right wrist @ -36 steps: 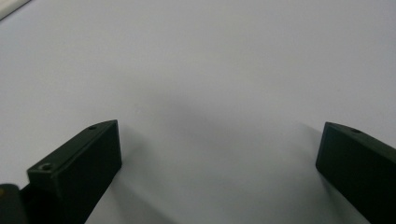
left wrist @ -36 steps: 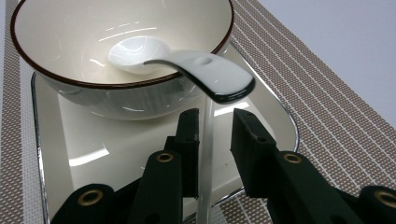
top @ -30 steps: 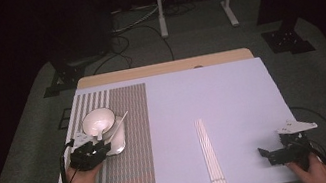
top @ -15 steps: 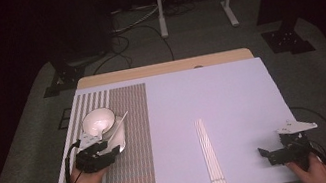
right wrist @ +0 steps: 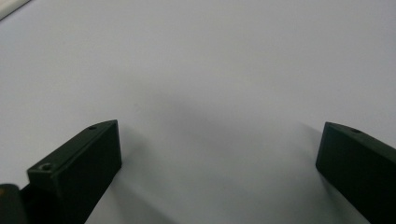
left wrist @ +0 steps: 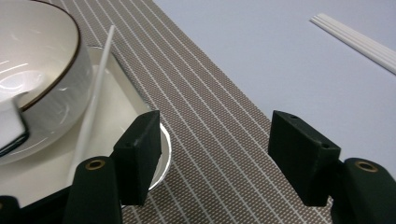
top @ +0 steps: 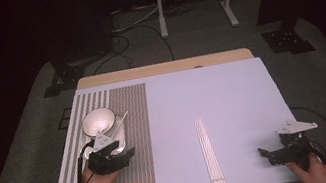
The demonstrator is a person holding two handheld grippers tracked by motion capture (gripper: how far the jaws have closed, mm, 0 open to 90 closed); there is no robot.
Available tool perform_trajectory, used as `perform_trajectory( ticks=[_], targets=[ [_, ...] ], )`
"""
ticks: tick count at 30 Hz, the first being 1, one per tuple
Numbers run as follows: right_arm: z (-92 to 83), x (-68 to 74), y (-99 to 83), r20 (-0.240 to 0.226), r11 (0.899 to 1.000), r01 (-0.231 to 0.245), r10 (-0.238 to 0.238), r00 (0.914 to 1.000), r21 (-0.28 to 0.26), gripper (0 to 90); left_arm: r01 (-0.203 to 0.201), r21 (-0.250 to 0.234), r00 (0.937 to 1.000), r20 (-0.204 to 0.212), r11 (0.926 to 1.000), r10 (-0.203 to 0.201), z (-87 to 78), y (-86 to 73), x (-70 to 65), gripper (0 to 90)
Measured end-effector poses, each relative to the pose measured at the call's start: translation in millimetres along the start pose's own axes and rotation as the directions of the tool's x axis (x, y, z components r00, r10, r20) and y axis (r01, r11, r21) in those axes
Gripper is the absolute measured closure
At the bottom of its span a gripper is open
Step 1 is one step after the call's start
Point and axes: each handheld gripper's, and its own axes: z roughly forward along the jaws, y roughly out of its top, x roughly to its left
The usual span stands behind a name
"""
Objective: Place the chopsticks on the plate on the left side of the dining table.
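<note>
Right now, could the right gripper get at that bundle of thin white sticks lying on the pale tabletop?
Probably yes. The right gripper sits with jaws open at the near right corner, and the bundle of thin white sticks lies beside it, with bare pale tabletop between them. Nothing appears to block a sideways reach.

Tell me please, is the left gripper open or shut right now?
Open: the left gripper has just been opening, with only placemat between its jaws.

You've got a bright table [top: 213, 98] in a pitch-dark room, light coming from above. Glare streaks the bowl [left wrist: 32, 51]. Soft shadows sit under the right gripper [right wrist: 219, 172], whose jaws look blurry up close. The high view is a bit grainy.
</note>
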Motion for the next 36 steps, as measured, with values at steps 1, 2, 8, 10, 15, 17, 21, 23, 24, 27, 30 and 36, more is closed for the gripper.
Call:
perform_trajectory(
  ticks=[1, 2, 8, 10, 15, 17, 21, 23, 24, 27, 30, 36],
  targets=[
    [0.0, 0.0, 0.0, 0.0, 1.0, 0.0, 0.0, 1.0, 0.0, 0.0, 0.0, 0.0, 1.0, 0.0, 1.0, 0.0, 0.0, 0.0, 0.0, 31.8],
    [0.0, 0.0, 0.0, 0.0, 1.0, 0.0, 0.0, 1.0, 0.0, 0.0, -0.003, -0.004, 1.0, 0.003, 1.0, 0.003, 1.1, 0.6, -2.3, 30.7],
    [0.0, 0.0, 0.0, 0.0, 1.0, 0.0, 0.0, 1.0, 0.0, 0.0, -0.009, -0.013, 0.9999, 0.013, 0.9999, 0.009, 3.3, 2.0, -7.9, 25.4],
    [0.0, 0.0, 0.0, 0.0, 1.0, 0.0, 0.0, 1.0, 0.0, 0.0, -0.004, -0.022, 0.9998, 0.017, 0.9997, 0.004, 4.5, 2.5, -10.2, 22.9],
    [0.0, 0.0, 0.0, 0.0, 1.0, 0.0, 0.0, 1.0, 0.0, 0.0, -0.015, -0.037, 0.999, 0.042, 0.9992, 0.016, 9.3, 4.6, -18.2, 16.7],
    [0.0, 0.0, 0.0, 0.0, 1.0, 0.0, 0.0, 1.0, 0.0, 0.0, -0.013, -0.032, 0.9985, 0.053, 0.9994, 0.014, 12.5, 5.6, -21.8, 13.5],
    [0.0, 0.0, 0.0, 0.0, 1.0, 0.0, 0.0, 1.0, 0.0, 0.0, -0.024, -0.03, 0.9981, 0.055, 0.9993, 0.025, 16.3, 8.1, -27.5, 9.2],
    [0.0, 0.0, 0.0, 0.0, 1.0, -0.001, 0.001, 1.0, 0.0, 0.0, -0.024, -0.035, 0.9978, 0.062, 0.9991, 0.026, 17.3, 9.3, -29.6, 9.0],
    [0.0, 0.0, 0.0, 0.0, 1.0, 0.0, 0.0, 1.0, 0.0, 0.0, -0.024, -0.035, 0.9978, 0.061, 0.9991, 0.026, 18.0, 9.9, -30.7, 8.2],
    [0.0, 0.0, 0.0, 0.0, 1.0, 0.0, 0.0, 1.0, 0.0, 0.0, -0.026, -0.038, 0.9974, 0.066, 0.999, 0.028, 20.4, 11.9, -34.5, 5.7],
    [0.0, 0.0, 0.0, 0.0, 1.0, -0.001, 0.001, 1.0, 0.0, 0.0, -0.029, -0.056, 0.9972, 0.067, 0.998, 0.033, 23.2, 14.0, -39.3, 2.5],
    [0.0, 0.0, 0.0, 0.0, 1.0, 0.0, 0.0, 1.0, 0.0, 0.0, -0.04, -0.057, 0.9955, 0.083, 0.9976, 0.044, 27.1, 19.3, -47.0, 0.0]
  ],
)
